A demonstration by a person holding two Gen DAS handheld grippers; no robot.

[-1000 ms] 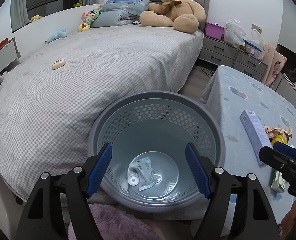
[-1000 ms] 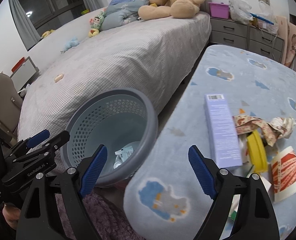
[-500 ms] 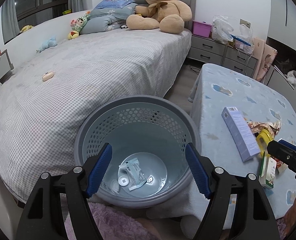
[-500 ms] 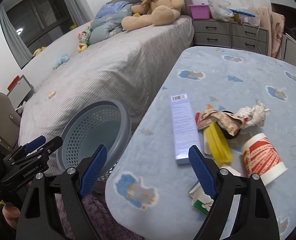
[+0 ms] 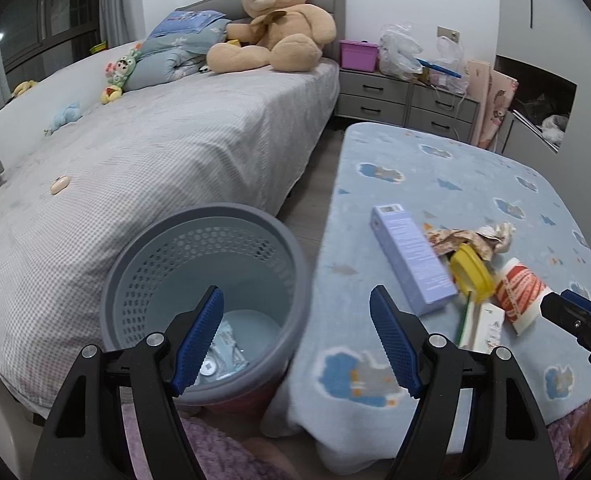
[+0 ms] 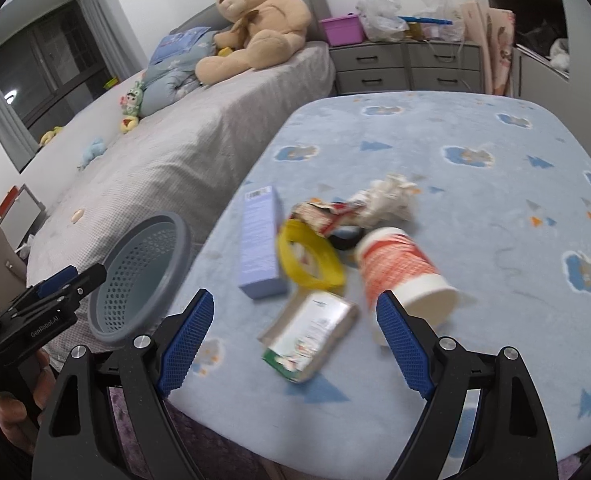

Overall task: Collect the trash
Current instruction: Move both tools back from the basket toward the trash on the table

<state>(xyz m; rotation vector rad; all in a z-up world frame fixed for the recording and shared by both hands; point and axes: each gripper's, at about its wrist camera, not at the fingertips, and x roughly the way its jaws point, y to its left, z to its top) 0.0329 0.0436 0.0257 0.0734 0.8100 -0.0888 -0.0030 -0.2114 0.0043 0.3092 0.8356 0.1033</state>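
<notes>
Nearest the cameras: left gripper [image 5: 297,334] with its blue pads spread wide and nothing between them; it hangs over the gap between bin and table.
Right gripper [image 6: 295,336]: jaws also spread wide, empty, framing the trash pile from above.
Below the right gripper: a flattened green-and-white carton [image 6: 311,332] lies on the table's near part, between the blue pads but untouched.
Just beyond it: a red-and-white paper cup [image 6: 399,272] on its side, mouth toward the camera, and a yellow ring-shaped lid [image 6: 311,258] beside it.
Left of the lid: a lilac box [image 6: 260,242] lying flat, long side running away from the camera.
Behind the cup: crumpled wrappers [image 6: 359,208] and something dark under them, too blurred to name.
Table [image 6: 475,184]: covered by a pale blue cloth with printed patches.
Bin [image 5: 199,248]: grey perforated basket on the floor between table and bed, with a few wrappers [image 5: 225,350] already at its bottom.
Bed [image 5: 155,152]: grey checked cover, touching the bin's far side.
Farthest: a large teddy bear [image 5: 279,24] against the headboard, grey drawers [image 5: 407,104] to its right.
</notes>
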